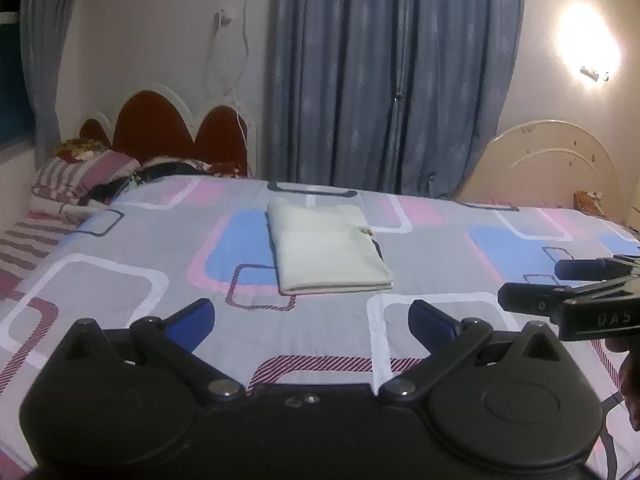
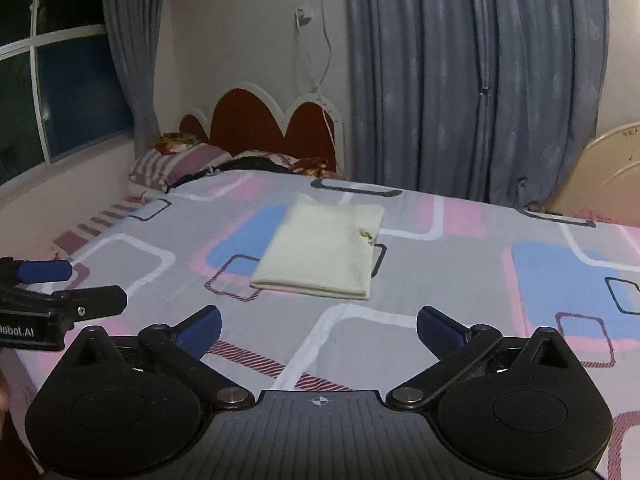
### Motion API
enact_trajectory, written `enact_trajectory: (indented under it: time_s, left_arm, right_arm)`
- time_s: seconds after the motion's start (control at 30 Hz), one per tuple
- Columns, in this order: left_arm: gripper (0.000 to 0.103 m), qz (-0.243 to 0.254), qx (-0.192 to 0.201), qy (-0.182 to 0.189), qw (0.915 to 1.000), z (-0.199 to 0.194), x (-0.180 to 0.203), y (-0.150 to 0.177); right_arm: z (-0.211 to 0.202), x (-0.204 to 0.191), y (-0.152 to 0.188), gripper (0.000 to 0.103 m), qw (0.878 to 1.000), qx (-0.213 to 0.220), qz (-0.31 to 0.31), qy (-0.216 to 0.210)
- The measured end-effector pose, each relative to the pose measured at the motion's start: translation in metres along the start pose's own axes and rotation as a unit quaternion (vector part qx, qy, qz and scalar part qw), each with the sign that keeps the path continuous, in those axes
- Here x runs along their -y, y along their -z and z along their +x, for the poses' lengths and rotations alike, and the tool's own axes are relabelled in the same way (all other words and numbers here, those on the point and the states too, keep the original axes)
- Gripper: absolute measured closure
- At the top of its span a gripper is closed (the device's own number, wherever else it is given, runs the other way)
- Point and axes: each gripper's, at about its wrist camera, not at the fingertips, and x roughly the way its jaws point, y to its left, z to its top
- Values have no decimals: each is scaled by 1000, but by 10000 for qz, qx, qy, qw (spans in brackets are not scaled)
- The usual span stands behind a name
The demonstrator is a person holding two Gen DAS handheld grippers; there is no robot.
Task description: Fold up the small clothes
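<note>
A cream cloth (image 1: 328, 250) lies folded into a flat rectangle on the patterned bedsheet (image 1: 120, 280). It also shows in the right wrist view (image 2: 320, 252), with a small tag at its right edge. My left gripper (image 1: 312, 320) is open and empty, held above the sheet short of the cloth. My right gripper (image 2: 318, 330) is open and empty, also short of the cloth. The right gripper shows at the right edge of the left wrist view (image 1: 532, 284). The left gripper shows at the left edge of the right wrist view (image 2: 96, 284).
Striped pillows (image 1: 80, 180) and dark clothes (image 1: 168, 172) lie at the red headboard (image 1: 176, 132). Blue curtains (image 1: 392, 72) hang behind the bed. A cream board (image 1: 552, 168) leans at the far right. A window (image 2: 48, 80) is on the left.
</note>
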Motion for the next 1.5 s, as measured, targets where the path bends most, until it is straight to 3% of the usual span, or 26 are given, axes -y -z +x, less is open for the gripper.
enact_trajectory:
  time_s: [0.17, 1.5]
  left_arm:
    - [0, -164, -1, -27, 9999, -8, -1, 3]
    - [0, 106, 211, 124, 9996, -17, 5, 1]
  right_arm:
    - [-9, 1, 4, 0, 9999, -38, 114, 9]
    - [-28, 20, 1, 0, 9998, 177, 101, 29]
